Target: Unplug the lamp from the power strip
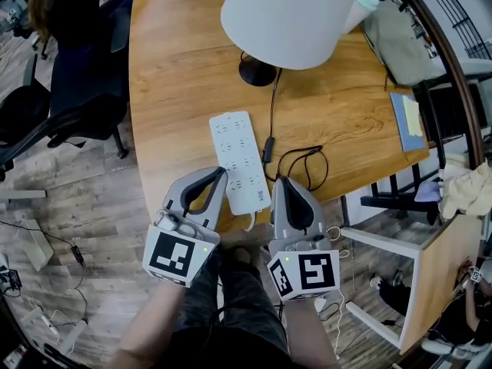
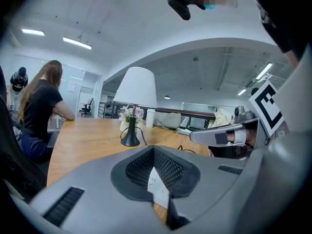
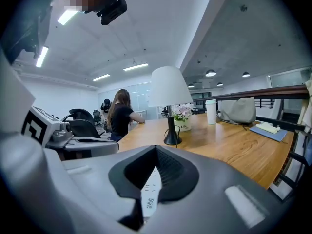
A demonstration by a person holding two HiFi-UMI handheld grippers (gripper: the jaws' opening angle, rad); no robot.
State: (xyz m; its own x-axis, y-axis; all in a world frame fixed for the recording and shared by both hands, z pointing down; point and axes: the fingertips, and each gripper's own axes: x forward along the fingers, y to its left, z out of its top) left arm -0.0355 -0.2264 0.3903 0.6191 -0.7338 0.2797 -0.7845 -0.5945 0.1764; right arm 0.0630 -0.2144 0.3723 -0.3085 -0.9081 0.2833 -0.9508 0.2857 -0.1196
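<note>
A white lamp [image 1: 288,10] with a black base [image 1: 257,71] stands at the far side of the wooden table [image 1: 177,75]. Its black cord [image 1: 270,114] runs toward me past an inline switch and curls into loops [image 1: 304,166] right of the white power strip [image 1: 238,160]. I see no plug standing in the strip's sockets. My left gripper [image 1: 221,173] is shut and holds nothing, its tip at the strip's near left edge. My right gripper [image 1: 279,181], also shut and holding nothing, lies just right of the strip's near end. The strip [image 2: 158,189] [image 3: 150,194] shows through both jaw gaps.
A person [image 2: 41,106] sits at the table's far left by dark office chairs [image 1: 77,91]. A flower vase [image 3: 183,118], white cup [image 3: 210,112], grey bag [image 3: 237,110] and blue notebook [image 1: 406,121] sit on the right side. The table's near edge is under my grippers.
</note>
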